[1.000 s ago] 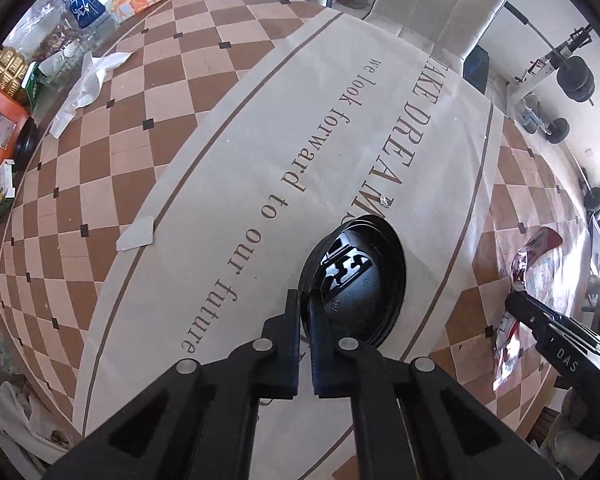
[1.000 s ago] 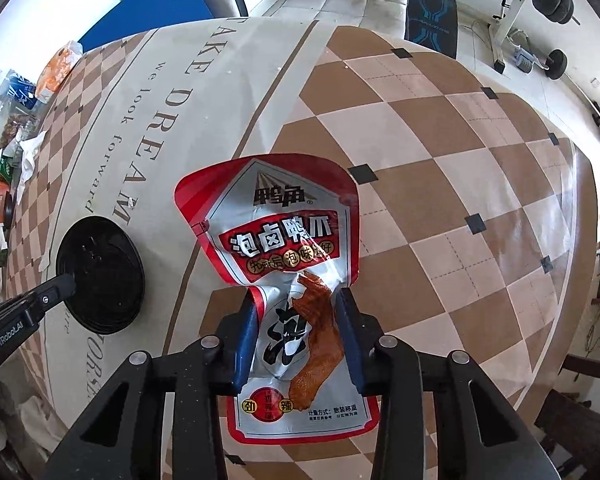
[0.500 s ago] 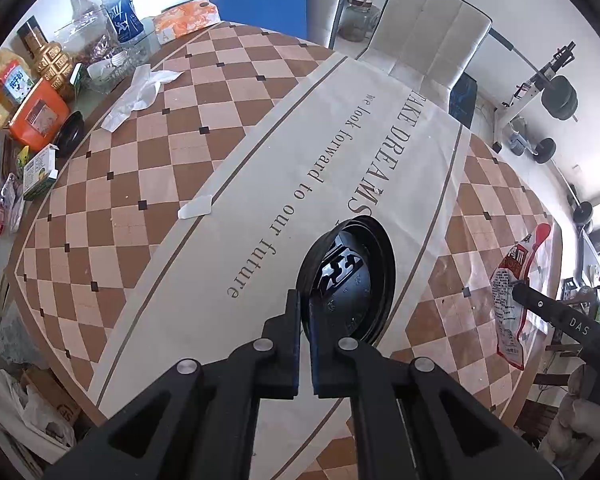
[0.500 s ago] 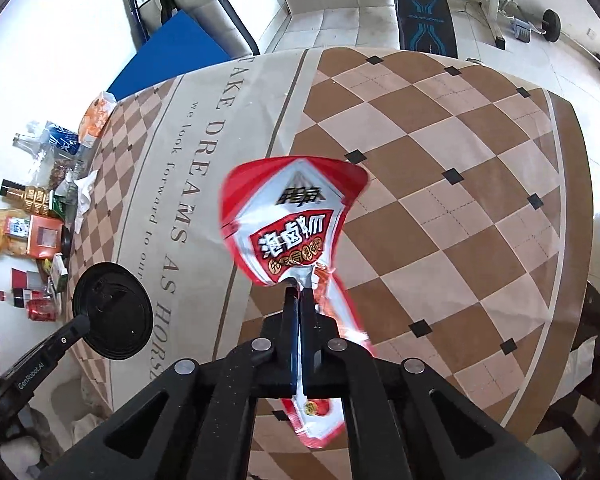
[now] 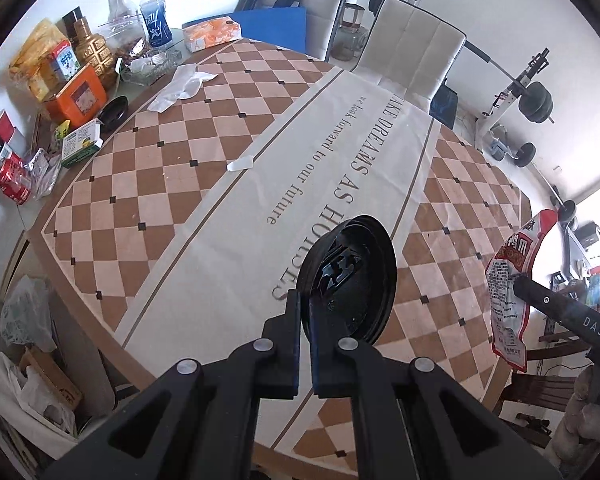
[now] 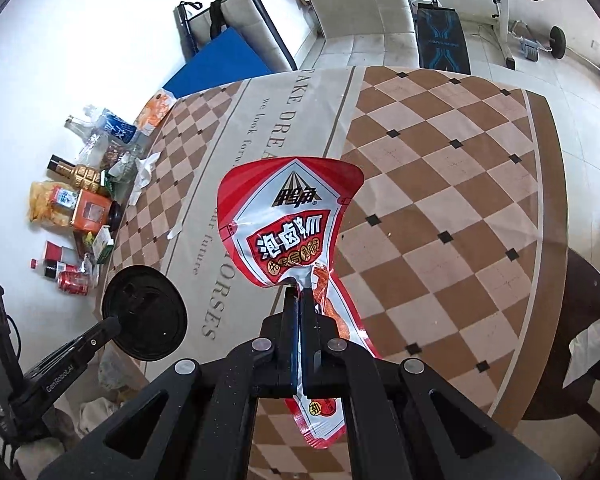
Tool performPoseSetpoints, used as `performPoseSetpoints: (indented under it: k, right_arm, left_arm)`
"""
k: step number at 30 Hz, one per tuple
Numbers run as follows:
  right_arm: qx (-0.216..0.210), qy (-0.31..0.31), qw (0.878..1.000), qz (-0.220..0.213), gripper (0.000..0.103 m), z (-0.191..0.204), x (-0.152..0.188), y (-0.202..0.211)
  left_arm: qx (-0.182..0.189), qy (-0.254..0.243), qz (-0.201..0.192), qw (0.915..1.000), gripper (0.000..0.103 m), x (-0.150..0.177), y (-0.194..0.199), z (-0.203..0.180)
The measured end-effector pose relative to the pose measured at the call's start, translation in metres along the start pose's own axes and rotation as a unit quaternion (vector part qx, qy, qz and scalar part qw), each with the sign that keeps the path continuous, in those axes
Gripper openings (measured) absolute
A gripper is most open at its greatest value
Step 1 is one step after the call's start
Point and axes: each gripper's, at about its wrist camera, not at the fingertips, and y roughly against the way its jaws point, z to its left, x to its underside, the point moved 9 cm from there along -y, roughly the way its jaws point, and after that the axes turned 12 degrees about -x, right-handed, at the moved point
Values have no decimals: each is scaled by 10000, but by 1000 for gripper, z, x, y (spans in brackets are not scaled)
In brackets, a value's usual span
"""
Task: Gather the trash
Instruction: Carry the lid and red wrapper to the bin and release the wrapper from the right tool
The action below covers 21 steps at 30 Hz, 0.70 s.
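Above the "DREAMS AS HORSES" tablecloth (image 6: 440, 184), left tool (image 5: 305, 300) clamped on black lid (image 5: 352, 280), right tool (image 6: 300, 292) pinching red snack pouch (image 6: 288, 220).

I'm over a big table (image 5: 148, 184) under a brown-and-beige checked cloth with a cream centre strip printed in serif lettering. White walls (image 5: 480, 4), pale tiled floor (image 6: 480, 40). Cream padded chair (image 5: 412, 56) at the far edge; a second cream seat with a blue flat board (image 6: 220, 66) leaning on it sits against the wall. Weight rack with black barbell plates (image 5: 534, 100) in the far corner, dark exercise bench (image 6: 440, 38) in front of it. Dark wooden chair (image 6: 580, 320) with a white crumpled tissue on it at my right. Hard daylight blows out the right edge.
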Motion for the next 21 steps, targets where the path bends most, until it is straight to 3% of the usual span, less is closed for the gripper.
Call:
performPoseSetpoints:
  k: [4,13,21]
  right_arm:
    - [-38,82,9999,-92,0,29,53,22]
    - [-158,-46,9997,-183,0,87,213,54]
    - [-270,-294,9987,316,0,96,341,42]
  left_arm:
    - [69,-127,-68,9999,1,42,22,21]
    - [226,-338,-40,9992,1,147,59,74]
    - [251,-333,459,9981,1,233,41,103]
